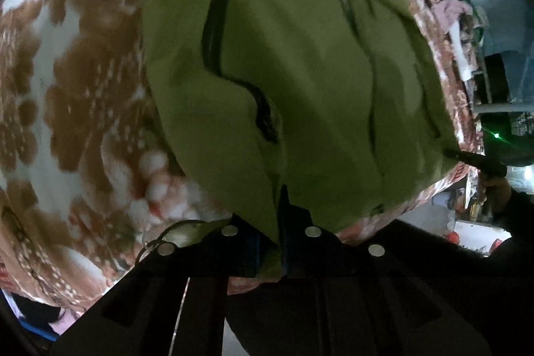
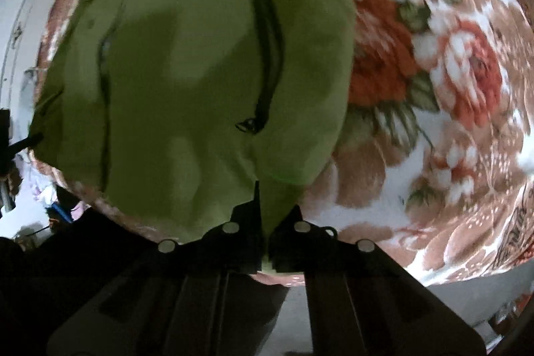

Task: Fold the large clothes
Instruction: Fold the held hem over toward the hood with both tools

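Note:
A large olive-green jacket [image 1: 300, 55] with dark zippered pockets lies over a floral blanket [image 1: 66, 72]. My left gripper [image 1: 273, 222] is shut on the jacket's near hem, with green cloth pinched between its black fingers. In the right wrist view the same jacket [image 2: 187, 72] fills the left and middle, with a dark pocket zipper [image 2: 267, 49] down its front. My right gripper [image 2: 263, 222] is shut on a fold of the jacket's near edge. The other gripper's tip [image 1: 474, 159] shows at the jacket's right edge in the left wrist view.
The brown, white and red floral blanket [image 2: 434, 72] covers the bed. Blue furniture with piled clothes [image 1: 467, 22] stands beyond the bed's far side. A white wall [image 2: 23, 22] is at the left. Floor clutter [image 2: 50, 206] lies beside the bed.

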The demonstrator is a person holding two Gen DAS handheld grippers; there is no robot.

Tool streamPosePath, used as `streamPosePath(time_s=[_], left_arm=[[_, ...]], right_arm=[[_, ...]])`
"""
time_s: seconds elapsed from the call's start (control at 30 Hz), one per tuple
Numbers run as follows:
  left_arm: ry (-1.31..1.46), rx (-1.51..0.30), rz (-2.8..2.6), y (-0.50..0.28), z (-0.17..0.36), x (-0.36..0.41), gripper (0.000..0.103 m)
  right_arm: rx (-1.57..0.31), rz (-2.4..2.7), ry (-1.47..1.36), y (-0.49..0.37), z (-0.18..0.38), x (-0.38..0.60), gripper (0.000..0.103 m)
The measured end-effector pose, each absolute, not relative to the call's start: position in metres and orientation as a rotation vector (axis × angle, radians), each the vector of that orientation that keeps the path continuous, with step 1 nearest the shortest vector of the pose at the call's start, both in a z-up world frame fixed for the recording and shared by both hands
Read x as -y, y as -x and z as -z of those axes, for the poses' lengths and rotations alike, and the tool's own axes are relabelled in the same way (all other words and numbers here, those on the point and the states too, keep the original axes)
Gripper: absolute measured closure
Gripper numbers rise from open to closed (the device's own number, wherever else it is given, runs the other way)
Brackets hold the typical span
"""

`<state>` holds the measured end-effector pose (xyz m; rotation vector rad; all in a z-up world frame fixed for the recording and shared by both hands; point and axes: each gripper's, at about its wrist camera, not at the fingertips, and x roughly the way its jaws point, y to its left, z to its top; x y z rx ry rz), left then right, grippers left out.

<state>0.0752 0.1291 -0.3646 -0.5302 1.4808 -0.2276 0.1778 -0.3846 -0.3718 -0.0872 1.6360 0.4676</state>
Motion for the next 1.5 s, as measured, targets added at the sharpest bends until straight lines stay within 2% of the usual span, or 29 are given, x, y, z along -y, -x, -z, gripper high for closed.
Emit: streamPosePath(time_s=[0.2, 0.6, 0.87, 1.17, 1.5], left_arm=[[0.560, -1.390, 0.294, -0.101, 0.335, -0.122, 0.096], [0.432, -1.165, 0.380, -0.201, 0.255, -0.132, 0.096], [0.395, -1.145, 0.464, -0.280, 0.233, -0.151, 0.096], [0.489, -1.157, 0.461, -0.390, 0.245, -0.191, 0.096], [0.464, -1.227, 0.422, -0.548, 0.292, -0.256, 0.095]], right_arm=[[-1.579, -0.519, 0.005, -0.206, 0.349, 0.375, 0.099], [-1.412, -0.526, -0.199, -0.292, 0.285, 0.367, 0.099], [-1.402, -0.535, -0.263, -0.356, 0.266, 0.355, 0.099], [-1.372, -0.562, -0.248, -0.468, 0.261, 0.331, 0.099], [-1.377, -0.537, -0.232, -0.628, 0.317, 0.300, 0.099]])
